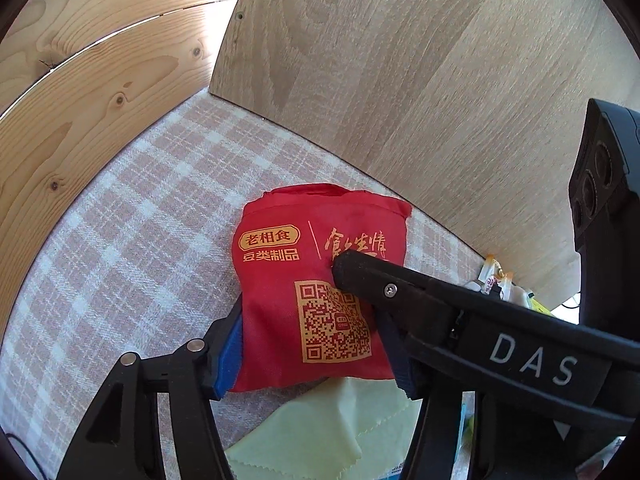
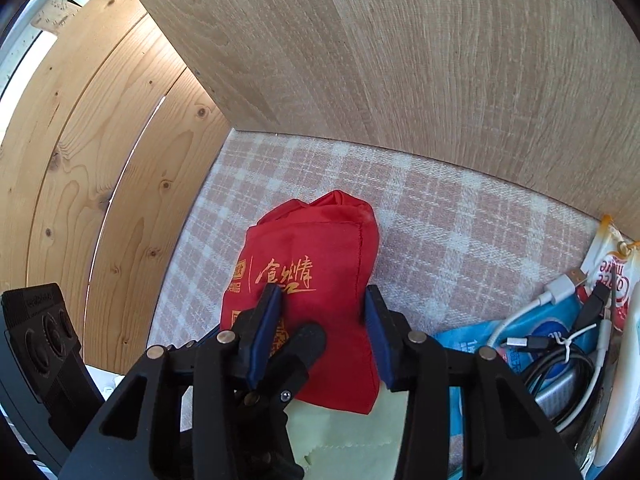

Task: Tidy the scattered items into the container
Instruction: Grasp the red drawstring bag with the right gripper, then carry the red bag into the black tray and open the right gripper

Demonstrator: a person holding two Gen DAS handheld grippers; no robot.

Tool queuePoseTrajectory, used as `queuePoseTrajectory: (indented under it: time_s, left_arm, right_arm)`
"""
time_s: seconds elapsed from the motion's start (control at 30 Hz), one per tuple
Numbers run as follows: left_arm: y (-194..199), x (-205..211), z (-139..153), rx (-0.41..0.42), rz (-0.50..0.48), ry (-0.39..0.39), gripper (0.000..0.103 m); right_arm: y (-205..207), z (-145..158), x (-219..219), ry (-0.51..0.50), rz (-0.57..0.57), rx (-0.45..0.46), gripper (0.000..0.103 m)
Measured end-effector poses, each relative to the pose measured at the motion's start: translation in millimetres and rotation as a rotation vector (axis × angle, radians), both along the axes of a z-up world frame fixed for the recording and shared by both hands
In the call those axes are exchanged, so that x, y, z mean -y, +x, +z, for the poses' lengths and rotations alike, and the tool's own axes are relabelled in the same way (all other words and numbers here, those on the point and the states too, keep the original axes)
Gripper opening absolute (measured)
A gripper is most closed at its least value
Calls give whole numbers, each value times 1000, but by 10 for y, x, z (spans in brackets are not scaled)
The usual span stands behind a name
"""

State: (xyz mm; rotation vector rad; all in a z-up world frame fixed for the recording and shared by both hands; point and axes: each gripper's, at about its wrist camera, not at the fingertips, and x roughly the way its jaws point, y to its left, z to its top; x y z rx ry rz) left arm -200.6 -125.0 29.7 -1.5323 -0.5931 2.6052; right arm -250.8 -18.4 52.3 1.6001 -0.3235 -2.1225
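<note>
At frame centre, the red pouch [image 1: 316,280] lay on the plaid cloth [image 1: 132,240], both hand-held grippers, left [image 1: 310,348] and right [image 2: 325,336], apparently closed on its sides, overlapping a yellow-green cloth [image 1: 328,432].

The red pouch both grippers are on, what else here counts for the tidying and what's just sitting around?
Part of the job:
red pouch, left gripper, right gripper, yellow cloth, white cable, blue packet, creamer sachet

Just there:
plaid mat, wooden panel
</note>
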Motion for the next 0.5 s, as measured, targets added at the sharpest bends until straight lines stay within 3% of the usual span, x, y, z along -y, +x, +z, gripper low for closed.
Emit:
queuePoseTrajectory:
  time_s: [0.17, 0.33, 0.5]
  left_arm:
    - [202, -120, 251, -35, -28, -11, 56]
    - [334, -352, 586, -84, -89, -22, 56]
    - [451, -951, 894, -136, -200, -33, 56]
  right_arm:
    - [149, 166, -122, -27, 0, -26, 42]
    - [395, 519, -419, -19, -33, -88, 42]
    - [732, 927, -966, 27, -101, -162, 42]
